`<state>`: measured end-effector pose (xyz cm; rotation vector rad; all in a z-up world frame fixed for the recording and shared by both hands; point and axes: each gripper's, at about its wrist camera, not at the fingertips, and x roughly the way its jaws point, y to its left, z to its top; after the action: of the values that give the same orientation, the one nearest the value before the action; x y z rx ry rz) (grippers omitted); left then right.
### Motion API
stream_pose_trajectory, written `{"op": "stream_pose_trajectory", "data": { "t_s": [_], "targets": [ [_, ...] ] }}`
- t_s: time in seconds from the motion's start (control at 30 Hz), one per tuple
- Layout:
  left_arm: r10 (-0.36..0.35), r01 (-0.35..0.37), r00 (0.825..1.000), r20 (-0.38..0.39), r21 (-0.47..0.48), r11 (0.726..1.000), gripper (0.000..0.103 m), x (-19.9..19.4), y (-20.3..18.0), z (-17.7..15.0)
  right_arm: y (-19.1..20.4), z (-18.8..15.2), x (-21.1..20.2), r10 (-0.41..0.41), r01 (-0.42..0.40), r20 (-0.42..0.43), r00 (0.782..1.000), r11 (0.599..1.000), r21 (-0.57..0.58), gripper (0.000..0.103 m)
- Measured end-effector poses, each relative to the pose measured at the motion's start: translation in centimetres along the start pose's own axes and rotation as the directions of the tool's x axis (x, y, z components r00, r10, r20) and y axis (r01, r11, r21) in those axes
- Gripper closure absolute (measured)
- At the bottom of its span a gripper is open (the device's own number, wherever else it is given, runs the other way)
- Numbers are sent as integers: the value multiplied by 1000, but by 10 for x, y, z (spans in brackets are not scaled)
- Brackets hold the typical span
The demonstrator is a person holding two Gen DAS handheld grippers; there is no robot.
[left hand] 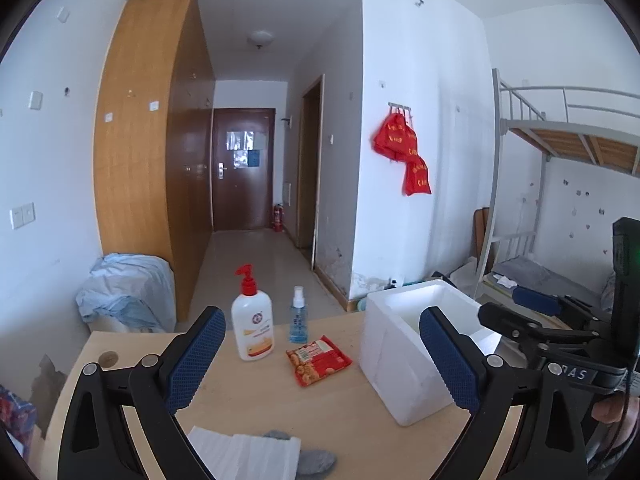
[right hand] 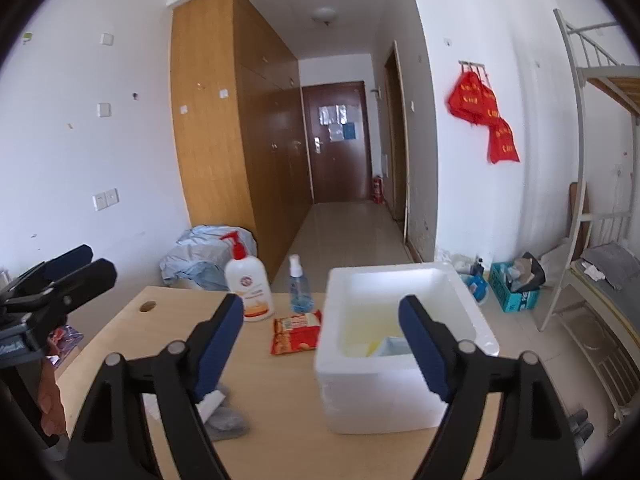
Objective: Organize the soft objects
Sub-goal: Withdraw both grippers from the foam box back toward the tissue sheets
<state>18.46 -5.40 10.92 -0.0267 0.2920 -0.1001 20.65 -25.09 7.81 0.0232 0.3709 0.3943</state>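
Early stage of sorting soft items into the foam box (right hand: 404, 392), both tools empty.

The left gripper (left hand: 320, 356) and right gripper (right hand: 320, 344) stand wide apart, nothing between their pads. In front of the box, at the near table (left hand: 340, 420) edge, lie a grey cloth (left hand: 316, 460) and a white folded towel (left hand: 244, 452), apparently not yet stowed. Just left of the box rests a red snack packet (left hand: 319, 360); further left stand a pump bottle (left hand: 252, 320) and spray bottle (left hand: 299, 316). Inside the box something pale is visible, identity unclear.
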Motion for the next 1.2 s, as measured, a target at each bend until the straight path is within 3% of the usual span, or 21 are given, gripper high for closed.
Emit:
{"op": "stream_pose_trajectory", "data": {
  "t_s": [0.57, 0.87, 1.2],
  "targets": [
    [124, -122, 989, 83, -27, 992, 0, -83, 43, -20, 59, -17, -48, 111, -105, 107, 988, 993, -59, 0],
    [183, -179, 977, 108, -48, 983, 0, -115, 67, -35, 81, -33, -58, 158, -152, 131, 979, 987, -52, 0],
    [179, -177, 979, 95, -35, 984, 0, -128, 73, -55, 104, -47, -67, 186, -178, 135, 973, 982, -68, 0]
  ]
}}
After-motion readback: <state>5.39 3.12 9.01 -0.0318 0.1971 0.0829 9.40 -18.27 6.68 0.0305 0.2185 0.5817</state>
